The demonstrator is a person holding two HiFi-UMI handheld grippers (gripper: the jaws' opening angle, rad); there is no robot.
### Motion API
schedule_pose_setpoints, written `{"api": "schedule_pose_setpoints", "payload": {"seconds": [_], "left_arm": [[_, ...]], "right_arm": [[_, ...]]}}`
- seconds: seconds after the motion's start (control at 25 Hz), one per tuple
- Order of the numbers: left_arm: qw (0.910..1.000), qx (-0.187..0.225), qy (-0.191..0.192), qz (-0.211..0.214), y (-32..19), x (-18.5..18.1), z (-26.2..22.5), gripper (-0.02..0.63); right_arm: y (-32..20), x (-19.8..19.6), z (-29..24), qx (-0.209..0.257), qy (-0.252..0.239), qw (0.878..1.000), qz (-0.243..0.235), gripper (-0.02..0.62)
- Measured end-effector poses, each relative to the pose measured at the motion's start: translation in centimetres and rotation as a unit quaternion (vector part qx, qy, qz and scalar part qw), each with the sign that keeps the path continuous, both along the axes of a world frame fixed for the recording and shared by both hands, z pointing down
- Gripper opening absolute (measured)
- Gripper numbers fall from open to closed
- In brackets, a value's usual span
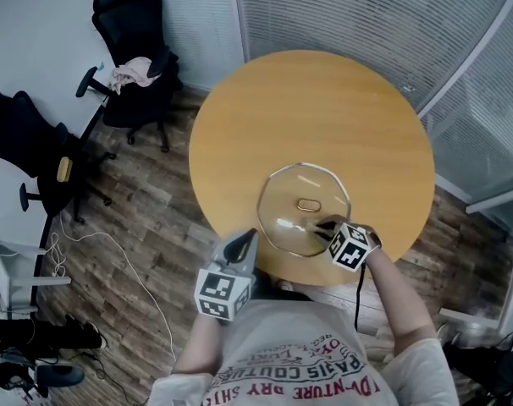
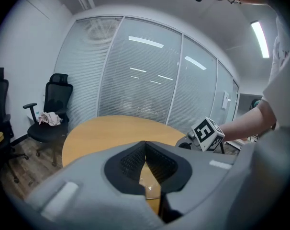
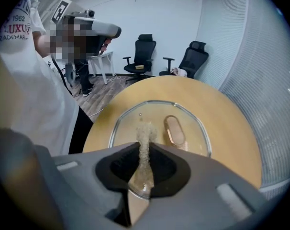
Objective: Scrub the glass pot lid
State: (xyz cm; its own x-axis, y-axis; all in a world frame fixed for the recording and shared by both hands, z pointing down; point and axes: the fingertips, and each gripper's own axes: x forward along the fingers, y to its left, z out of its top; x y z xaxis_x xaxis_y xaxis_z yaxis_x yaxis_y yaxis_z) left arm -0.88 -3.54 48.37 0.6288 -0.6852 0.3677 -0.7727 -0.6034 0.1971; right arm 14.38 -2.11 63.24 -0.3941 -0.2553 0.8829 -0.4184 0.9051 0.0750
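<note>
Right gripper (image 1: 327, 226) pinches scrubber (image 3: 145, 131) over flat, handle-up lid (image 1: 284, 194)

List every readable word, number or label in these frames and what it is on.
"1962": shirt sleeve, right gripper view.
"LUXU", cut off: same sleeve.
"TRADEMARK": same sleeve.
Red print on the shirt front, head view: upside down, too warped to read surely.
Marker cubes: patterns only, no words.
</note>
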Motion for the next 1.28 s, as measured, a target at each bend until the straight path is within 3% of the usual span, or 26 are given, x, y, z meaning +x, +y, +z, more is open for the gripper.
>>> {"api": "schedule_pose_setpoints", "payload": {"seconds": [0.2, 0.52, 1.0, 1.28], "left_arm": [[0.9994, 0.002, -0.006, 0.034, -2.4, 2.8, 0.3, 0.006], [0.9983, 0.0, -0.021, 0.055, -6.7, 3.6, 0.8, 0.006], [0.9978, -0.022, -0.03, 0.055, -11.3, 2.9, 2.4, 0.006], [0.9978, -0.029, -0.028, 0.052, -11.4, 2.8, 3.1, 0.006]], "right_arm": [[-3.9, 4.4, -1.1, 0.04, 0.006, 0.997, 0.066, 0.058], [-9.2, 6.7, 0.8, 0.034, 0.02, 0.993, 0.111, 0.058], [-12.6, 3.7, 4.1, -0.028, 0.027, 0.999, 0.02, 0.058], [-12.4, 4.0, 4.2, -0.036, -0.001, 0.999, 0.032, 0.058]]}}
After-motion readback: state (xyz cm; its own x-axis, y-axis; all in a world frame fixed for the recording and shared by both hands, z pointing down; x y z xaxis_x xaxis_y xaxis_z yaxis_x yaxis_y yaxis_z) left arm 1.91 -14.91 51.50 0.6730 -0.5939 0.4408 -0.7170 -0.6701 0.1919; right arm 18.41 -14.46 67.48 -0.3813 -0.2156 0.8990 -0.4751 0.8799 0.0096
